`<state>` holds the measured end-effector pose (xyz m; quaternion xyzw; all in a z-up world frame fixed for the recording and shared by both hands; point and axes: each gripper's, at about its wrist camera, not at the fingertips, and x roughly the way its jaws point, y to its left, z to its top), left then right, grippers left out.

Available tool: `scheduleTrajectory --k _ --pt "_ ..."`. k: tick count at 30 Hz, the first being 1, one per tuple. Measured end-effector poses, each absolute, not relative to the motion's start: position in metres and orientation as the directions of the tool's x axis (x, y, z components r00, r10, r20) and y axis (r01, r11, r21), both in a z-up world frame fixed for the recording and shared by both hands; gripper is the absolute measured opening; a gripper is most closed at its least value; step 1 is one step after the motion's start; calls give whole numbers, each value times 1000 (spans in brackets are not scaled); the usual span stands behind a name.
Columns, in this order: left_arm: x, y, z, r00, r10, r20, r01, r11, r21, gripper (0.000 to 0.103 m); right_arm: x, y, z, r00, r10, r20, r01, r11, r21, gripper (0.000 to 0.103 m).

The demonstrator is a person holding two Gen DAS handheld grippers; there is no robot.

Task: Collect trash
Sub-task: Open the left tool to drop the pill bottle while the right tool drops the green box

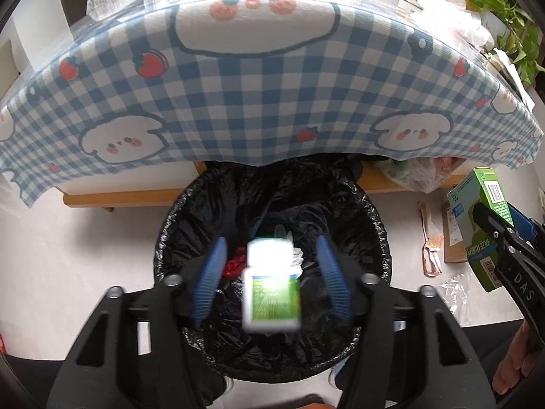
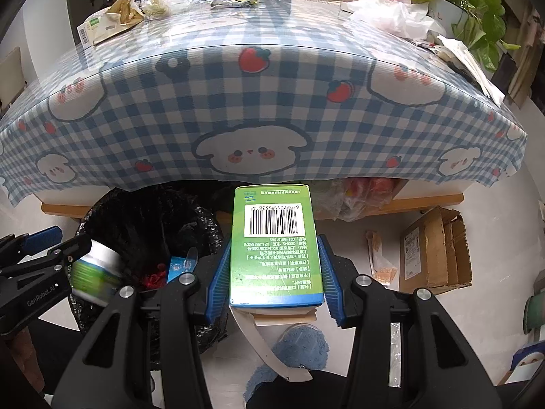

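Round bin (image 1: 340,347) lined with black bag, on floor at worktop's near edge; inside, red scrap (image 1: 235,266), white crumpled paper (image 1: 295,255) and what seems a small blue packet (image 2: 177,267). White bottle with green label (image 1: 270,286), motion-blurred, over bin mouth between blue pads of left claw (image 1: 270,283), pads apart and clear of it. Green carton (image 2: 276,248), barcode up, clamped between pads of right claw (image 2: 276,272), beside bin. Worktop (image 1: 238,78) draped in blue checked cloth with puppies and strawberries; wrappers along far edge, potted plant (image 2: 470,10) at far right corner. Open cardboard box (image 2: 439,248) on pale floor at right.
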<state>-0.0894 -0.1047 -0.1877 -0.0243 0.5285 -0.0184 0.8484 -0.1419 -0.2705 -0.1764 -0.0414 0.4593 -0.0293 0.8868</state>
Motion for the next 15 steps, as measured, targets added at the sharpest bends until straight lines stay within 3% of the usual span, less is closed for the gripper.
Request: scheduleTrajectory --k 5,10,15 --pt "-91 -86 -183 453 -58 -890 -8 998 -70 85 -139 -257 -173 578 -80 -812 0 995 -98 45" --pt "-93 -62 -176 475 -33 -880 -40 997 -59 97 -135 -234 -166 587 -55 -808 -27 996 -88 45" --pt "-96 -34 -174 485 -5 -875 -69 997 -44 97 -132 -206 -161 596 -29 -802 -62 995 -83 45"
